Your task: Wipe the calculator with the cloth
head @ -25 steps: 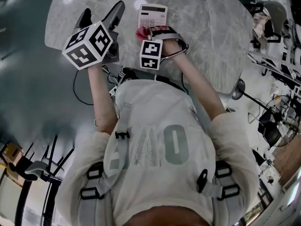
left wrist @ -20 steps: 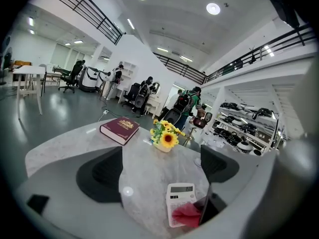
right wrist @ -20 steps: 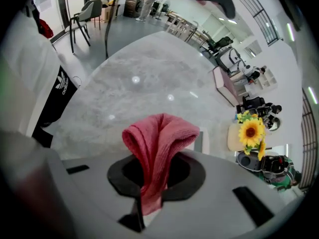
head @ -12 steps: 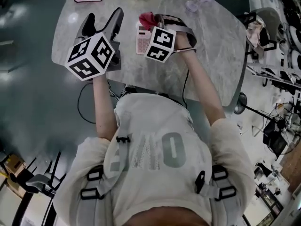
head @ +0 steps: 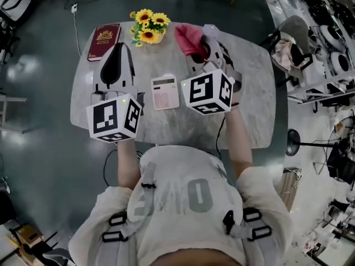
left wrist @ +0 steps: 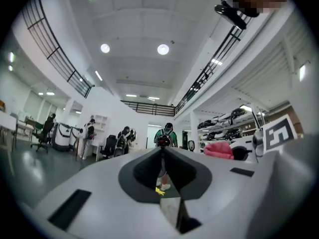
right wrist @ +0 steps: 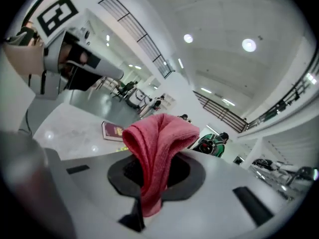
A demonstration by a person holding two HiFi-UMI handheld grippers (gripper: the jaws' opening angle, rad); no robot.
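The white calculator (head: 165, 92) lies flat on the marble table (head: 252, 93), between my two grippers and touched by neither. My left gripper (head: 116, 57) is raised to its left, jaws shut with nothing between them; in the left gripper view (left wrist: 162, 153) it points level across the hall. My right gripper (head: 201, 44) is raised beyond the calculator's right side, shut on the pink cloth (head: 187, 37). In the right gripper view the cloth (right wrist: 157, 143) bulges up out of the closed jaws (right wrist: 149, 193). The cloth (left wrist: 218, 150) also shows to the right in the left gripper view.
A bunch of sunflowers (head: 148, 25) and a dark red booklet (head: 104, 41) sit at the table's far left. The booklet (right wrist: 115, 131) also shows in the right gripper view. Racks and equipment (head: 310, 49) crowd the floor to the right of the table.
Both grippers have risen off the table. The right one carried the cloth up and away from the calculator. The left gripper's jaws went from wide open to shut.
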